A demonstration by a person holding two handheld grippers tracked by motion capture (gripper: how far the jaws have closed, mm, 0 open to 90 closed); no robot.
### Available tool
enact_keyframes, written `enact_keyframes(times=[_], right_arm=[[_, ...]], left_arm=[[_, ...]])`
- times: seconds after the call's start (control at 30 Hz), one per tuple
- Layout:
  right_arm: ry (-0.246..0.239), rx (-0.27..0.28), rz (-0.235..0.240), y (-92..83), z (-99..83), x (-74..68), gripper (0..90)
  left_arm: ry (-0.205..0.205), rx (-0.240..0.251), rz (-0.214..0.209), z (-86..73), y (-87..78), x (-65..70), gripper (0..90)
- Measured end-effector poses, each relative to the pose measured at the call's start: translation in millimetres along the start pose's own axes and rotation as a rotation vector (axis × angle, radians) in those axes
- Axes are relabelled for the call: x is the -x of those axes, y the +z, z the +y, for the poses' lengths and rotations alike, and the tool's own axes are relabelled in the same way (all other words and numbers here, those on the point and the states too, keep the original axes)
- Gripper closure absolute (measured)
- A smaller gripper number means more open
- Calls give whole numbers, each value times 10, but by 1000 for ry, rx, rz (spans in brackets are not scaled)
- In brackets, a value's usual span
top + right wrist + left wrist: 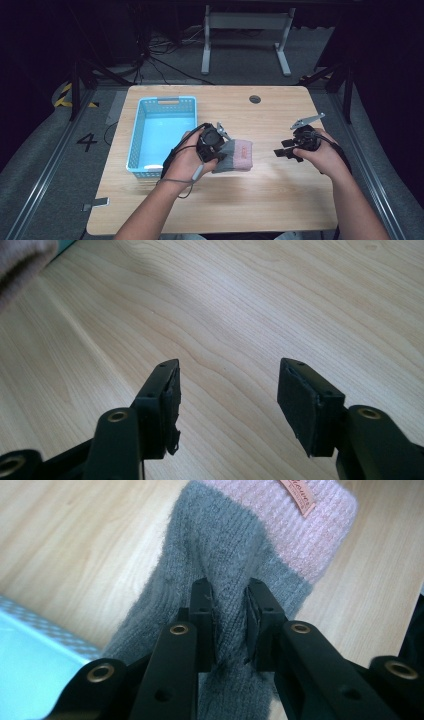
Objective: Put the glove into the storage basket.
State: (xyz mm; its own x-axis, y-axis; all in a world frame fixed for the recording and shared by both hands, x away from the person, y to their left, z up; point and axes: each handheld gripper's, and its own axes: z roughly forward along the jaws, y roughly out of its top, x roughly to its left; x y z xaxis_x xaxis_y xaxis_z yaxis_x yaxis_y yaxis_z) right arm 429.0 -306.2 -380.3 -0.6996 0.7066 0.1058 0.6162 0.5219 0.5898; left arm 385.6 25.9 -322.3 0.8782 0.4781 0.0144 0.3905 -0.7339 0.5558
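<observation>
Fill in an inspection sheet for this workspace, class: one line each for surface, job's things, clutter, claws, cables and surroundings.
Surface: light wooden table, with a round dark hole near its far edge.
Job's things: grey and pink knitted sock with a small label on its pink band; light blue basket to its left, nothing seen inside.
Clutter: a small grey object at the table's near left edge.
Claws: left claw shut on a fold of the sock's grey part; right claw open over bare wood.
Cables: one trails from each claw along the forearm; more lie on the floor beyond the table.
Surroundings: dark room, grey floor, white table legs behind.
</observation>
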Motion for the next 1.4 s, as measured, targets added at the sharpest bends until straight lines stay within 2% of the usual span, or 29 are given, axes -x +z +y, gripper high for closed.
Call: enact_keyframes(times=[0.33, 0.53, 0.77, 0.9, 1.4], right_arm=[[1, 3, 3, 16, 28, 8, 432], [10, -4, 3, 28, -14, 18, 431], [37, -2, -10, -5, -86, 57, 427], [49, -8, -17, -19, -134, 73, 427], [74, -14, -34, -47, -226, 86, 426]], left_arm=[[-15, 8, 43, 4, -195, -166, 769], [-18, 27, 49, -12, -339, -334, 768], [-27, 18, 78, -76, -443, -538, 768], [-25, 16, 78, -122, -476, -687, 767], [-80, 7, 104, -268, -489, -1145, 765]])
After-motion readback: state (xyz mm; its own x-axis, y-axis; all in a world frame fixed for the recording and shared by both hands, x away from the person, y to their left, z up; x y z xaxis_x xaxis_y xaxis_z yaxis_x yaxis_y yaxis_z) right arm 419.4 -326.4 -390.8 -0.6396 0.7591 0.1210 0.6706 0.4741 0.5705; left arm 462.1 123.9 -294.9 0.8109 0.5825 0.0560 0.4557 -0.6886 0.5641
